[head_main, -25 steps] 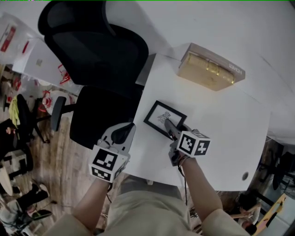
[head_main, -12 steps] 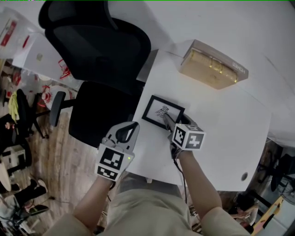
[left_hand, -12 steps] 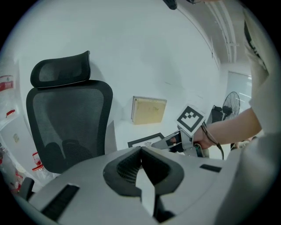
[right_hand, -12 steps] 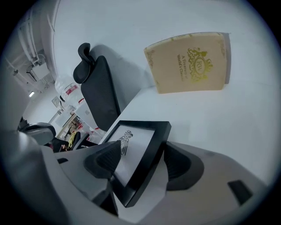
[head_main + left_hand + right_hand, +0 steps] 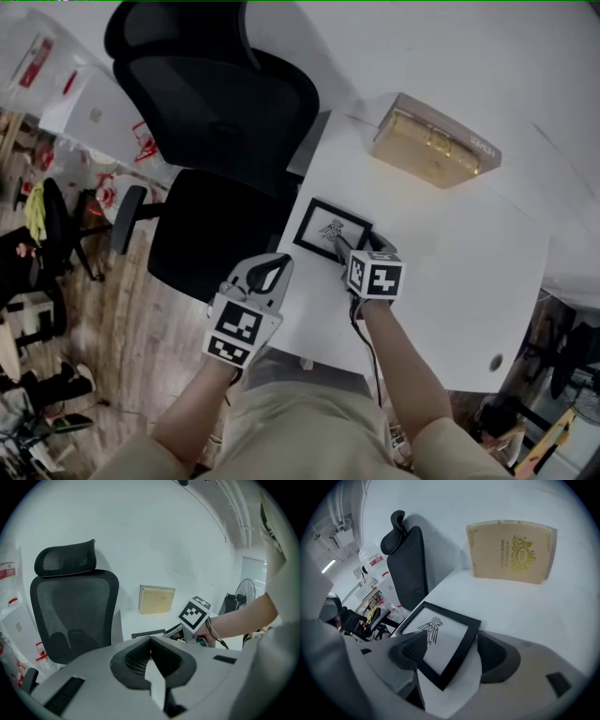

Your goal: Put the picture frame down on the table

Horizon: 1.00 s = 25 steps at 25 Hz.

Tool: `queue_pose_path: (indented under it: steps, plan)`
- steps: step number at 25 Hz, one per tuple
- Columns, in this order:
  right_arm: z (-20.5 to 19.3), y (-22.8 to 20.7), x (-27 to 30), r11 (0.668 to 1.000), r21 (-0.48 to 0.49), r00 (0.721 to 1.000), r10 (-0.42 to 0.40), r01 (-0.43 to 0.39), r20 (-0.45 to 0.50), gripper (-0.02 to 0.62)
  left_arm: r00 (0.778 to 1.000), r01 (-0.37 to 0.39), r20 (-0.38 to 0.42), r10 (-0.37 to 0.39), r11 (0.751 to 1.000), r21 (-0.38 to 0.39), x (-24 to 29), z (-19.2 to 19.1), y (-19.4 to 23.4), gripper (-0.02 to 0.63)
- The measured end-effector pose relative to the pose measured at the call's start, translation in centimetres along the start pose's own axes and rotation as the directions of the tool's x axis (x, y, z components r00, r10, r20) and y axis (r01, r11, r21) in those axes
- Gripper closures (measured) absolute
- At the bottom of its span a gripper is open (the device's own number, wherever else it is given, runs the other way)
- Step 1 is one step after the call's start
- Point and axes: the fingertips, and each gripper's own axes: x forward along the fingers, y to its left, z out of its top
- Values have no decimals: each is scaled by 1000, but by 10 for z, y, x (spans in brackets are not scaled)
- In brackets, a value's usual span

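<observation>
A black picture frame [image 5: 332, 229] with a small dark bird-like drawing on white lies flat on the white table [image 5: 459, 272], close to the table's left edge and face up. The right gripper [image 5: 343, 251] is angled down over the frame's near corner. Its jaws have just been opening and now stand wide apart: one pad hangs over the frame's white face and the other sits just outside the black border, and neither is pressing on it. The corner of the frame lies between them, resting on the tabletop.

The left gripper [image 5: 273, 273] hovers to the left, near the table's edge and beside the seat of a black mesh office chair [image 5: 217, 105]. Its jaws are together with nothing between them.

Farther back on the table, well apart from the frame, a tan box [image 5: 435, 141] with gold lettering leans up against the white wall. The person's bare forearms reach in from the bottom of the head view, and the marker cube on each gripper faces up. Beyond the chair, a wooden floor is strewn with assorted gear.
</observation>
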Motion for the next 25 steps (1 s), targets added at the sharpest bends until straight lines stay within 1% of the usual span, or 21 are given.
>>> queue_pose_path:
  steps: [2, 3, 5, 6, 10, 13, 17, 21, 23, 25]
  plan:
    - [4, 1, -7, 1000, 2, 1000, 0, 0, -7, 262, 1000, -8, 6, 8, 1000, 3, -7, 3, 0, 584]
    - [6, 2, -12, 1000, -4, 1000, -2, 2, -5, 276, 1000, -13, 10, 13, 1000, 4, -11, 5, 1, 584]
    - [11, 6, -25, 1000, -25, 1000, 3, -2, 10, 388, 1000, -21, 18, 21, 1000, 7, -20, 10, 1, 584]
    - [15, 8, -33, 999, -35, 1000, 11, -10, 20, 406, 999, -25, 23, 25, 1000, 10, -24, 14, 1, 584]
    - [37, 20, -72, 996, -79, 996, 54, -48, 75, 429, 998, -43, 51, 42, 999, 30, -44, 33, 0, 584]
    - [58, 32, -109, 989, -128, 987, 88, -71, 137, 469, 995, -66, 72, 62, 997, 48, -59, 50, 1, 584]
    - [88, 47, -166, 969, -230, 959, 148, -91, 244, 522, 991, -95, 104, 88, 993, 67, -79, 75, -1, 584]
    - [113, 59, -221, 941, -333, 928, 171, -54, 332, 534, 986, -92, 150, 77, 991, 94, -97, 102, -12, 584]
    - [123, 65, -248, 934, -356, 908, 185, -43, 376, 541, 982, -85, 179, 65, 990, 110, -105, 117, -20, 584]
    - [132, 71, -274, 936, -342, 882, 224, -78, 414, 552, 976, -76, 211, 49, 990, 120, -113, 134, -29, 584]
